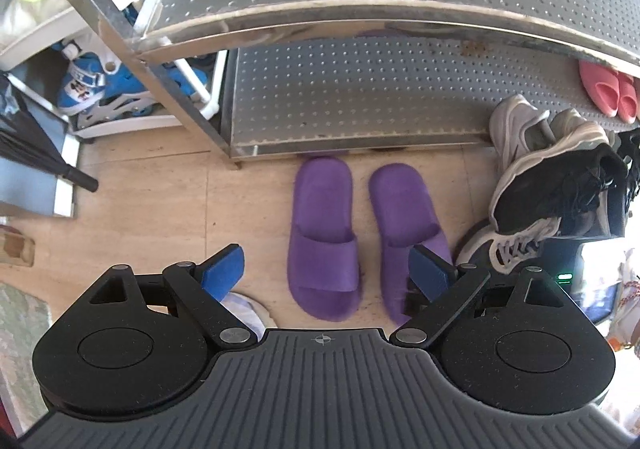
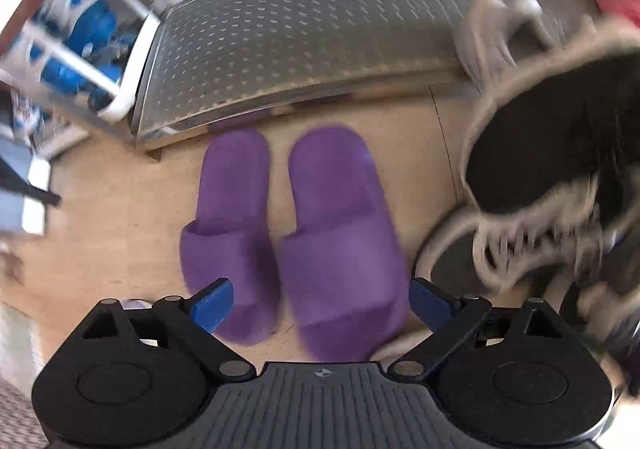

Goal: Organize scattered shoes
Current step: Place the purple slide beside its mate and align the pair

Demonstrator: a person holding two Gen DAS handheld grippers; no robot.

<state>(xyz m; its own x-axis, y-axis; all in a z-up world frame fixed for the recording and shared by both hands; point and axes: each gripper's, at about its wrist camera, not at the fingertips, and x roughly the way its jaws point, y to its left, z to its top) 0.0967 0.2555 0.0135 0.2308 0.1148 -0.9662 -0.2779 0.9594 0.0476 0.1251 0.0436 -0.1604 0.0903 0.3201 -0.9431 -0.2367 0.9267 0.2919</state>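
Both tongs [image 1: 328, 269] [image 2: 320, 307] hung apart, empty, over the purple slippers [image 1: 324, 233]; clamping each strap squarely seemed wisest before shelving.

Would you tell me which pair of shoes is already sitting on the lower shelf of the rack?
The pink slippers at the shelf's right end; the purple slippers lie on the floor.

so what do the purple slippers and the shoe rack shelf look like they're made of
Purple slippers: probably moulded foam or soft rubber, matte; each looks like one seamless piece, thick strap included, with no stitching or shine.

Shoe rack shelf: seemingly sheet metal, dull grey, stamped with regular rows of small dimples or holes; the shinier frame edge reflects light. Whether they are holes cannot be told.
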